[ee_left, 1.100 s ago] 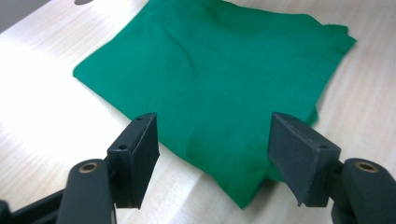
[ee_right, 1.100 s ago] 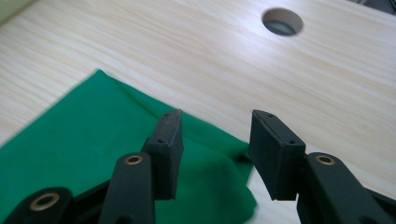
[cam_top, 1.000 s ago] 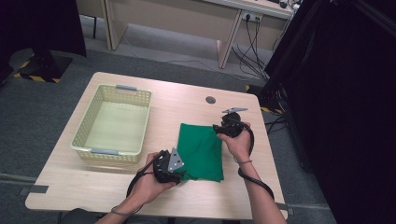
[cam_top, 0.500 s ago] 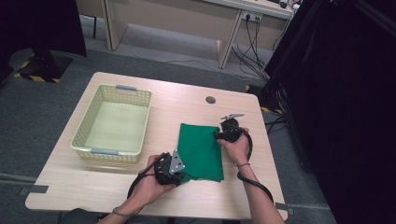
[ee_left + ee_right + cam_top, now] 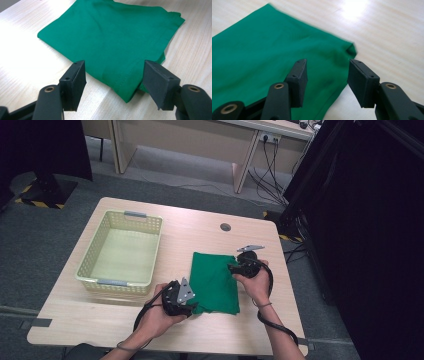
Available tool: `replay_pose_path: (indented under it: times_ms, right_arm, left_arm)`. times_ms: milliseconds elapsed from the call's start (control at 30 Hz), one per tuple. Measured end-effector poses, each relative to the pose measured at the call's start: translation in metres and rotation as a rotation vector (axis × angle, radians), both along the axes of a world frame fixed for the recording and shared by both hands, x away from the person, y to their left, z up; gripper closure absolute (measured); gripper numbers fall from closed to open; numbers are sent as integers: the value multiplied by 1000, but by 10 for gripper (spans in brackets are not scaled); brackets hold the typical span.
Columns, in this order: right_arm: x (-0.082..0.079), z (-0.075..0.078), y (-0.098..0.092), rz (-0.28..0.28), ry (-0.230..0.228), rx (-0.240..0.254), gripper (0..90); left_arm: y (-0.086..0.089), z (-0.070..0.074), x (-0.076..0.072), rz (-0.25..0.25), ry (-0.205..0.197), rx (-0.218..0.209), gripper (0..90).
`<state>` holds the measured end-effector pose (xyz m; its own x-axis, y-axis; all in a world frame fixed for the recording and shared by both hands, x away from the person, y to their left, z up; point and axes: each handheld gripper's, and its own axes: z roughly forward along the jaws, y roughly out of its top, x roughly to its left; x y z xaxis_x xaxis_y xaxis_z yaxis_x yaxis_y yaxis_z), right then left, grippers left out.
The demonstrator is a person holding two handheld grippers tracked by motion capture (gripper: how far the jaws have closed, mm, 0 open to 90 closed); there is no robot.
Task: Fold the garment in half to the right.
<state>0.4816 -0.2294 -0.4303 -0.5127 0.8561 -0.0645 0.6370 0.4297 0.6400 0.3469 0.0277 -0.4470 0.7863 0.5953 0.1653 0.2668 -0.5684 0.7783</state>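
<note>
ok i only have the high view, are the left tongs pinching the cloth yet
observer: no. the left gripper view shows the left tongs open, with a corner of the cloth between them, not squeezed.
operator: and the right ones
observer: the right tongs have just been opening. their own view shows them apart over the cloth's edge, near a corner, gripping nothing.
operator: is the cloth a single layer
observer: no, it's folded. the left gripper view shows stacked layers along its right edge.
</note>
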Motion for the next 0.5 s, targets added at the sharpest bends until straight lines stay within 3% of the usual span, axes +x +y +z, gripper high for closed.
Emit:
replay_pose_path:
  times_ms: [267,500]
  right_arm:
    - [-16,-15,-3,14,55,23,485]
    - [-17,-23,-2,9,55,2,485]
  left_arm:
    - [-3,3,5,-1,15,-25,344]
    - [-13,-7,14,-6,37,18,347]
